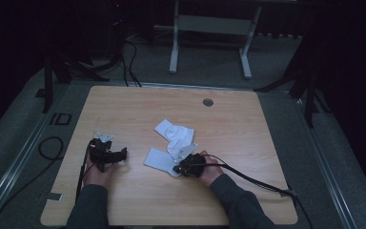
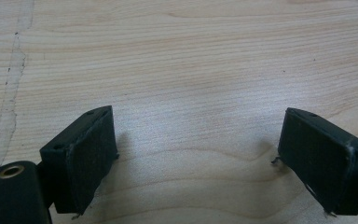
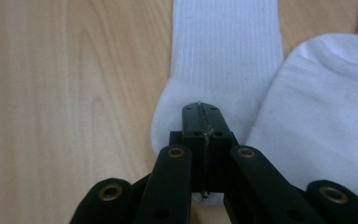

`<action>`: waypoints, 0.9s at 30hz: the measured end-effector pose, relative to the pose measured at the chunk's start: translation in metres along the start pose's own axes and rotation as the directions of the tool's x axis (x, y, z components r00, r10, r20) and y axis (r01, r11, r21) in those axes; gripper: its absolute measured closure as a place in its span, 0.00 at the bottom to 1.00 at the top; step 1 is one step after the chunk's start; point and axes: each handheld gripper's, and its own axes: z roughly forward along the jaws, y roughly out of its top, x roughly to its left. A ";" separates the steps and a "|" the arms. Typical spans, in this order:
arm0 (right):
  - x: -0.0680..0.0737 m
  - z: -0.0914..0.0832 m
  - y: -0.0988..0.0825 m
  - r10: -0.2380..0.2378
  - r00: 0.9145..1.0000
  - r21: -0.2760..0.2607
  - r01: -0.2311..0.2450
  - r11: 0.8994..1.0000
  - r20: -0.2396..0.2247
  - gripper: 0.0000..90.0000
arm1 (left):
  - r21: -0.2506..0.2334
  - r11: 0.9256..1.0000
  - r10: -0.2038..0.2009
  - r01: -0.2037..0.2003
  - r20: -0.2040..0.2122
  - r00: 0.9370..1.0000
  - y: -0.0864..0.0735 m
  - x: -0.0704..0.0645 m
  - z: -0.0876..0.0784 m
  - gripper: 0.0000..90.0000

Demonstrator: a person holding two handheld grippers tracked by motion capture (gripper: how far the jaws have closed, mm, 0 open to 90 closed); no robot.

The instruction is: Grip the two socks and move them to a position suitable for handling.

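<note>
White ribbed cotton sock (image 3: 223, 60) lies flat near the middle of the light wooden table (image 1: 138, 102), its partner (image 3: 321, 116) overlapping it. Right gripper (image 3: 200, 114) is pinched closed at its heel edge, apparently catching fabric. Left gripper (image 2: 196, 154) stands agape over bare wood. Recommend lifting slowly, confirming hold first.
</note>
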 end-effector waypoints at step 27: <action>-0.041 -0.030 0.027 0.100 0.983 -0.044 -0.095 0.995 0.153 0.73 | 0.000 1.000 -0.002 0.002 -0.002 1.000 0.000 0.000 0.000 0.13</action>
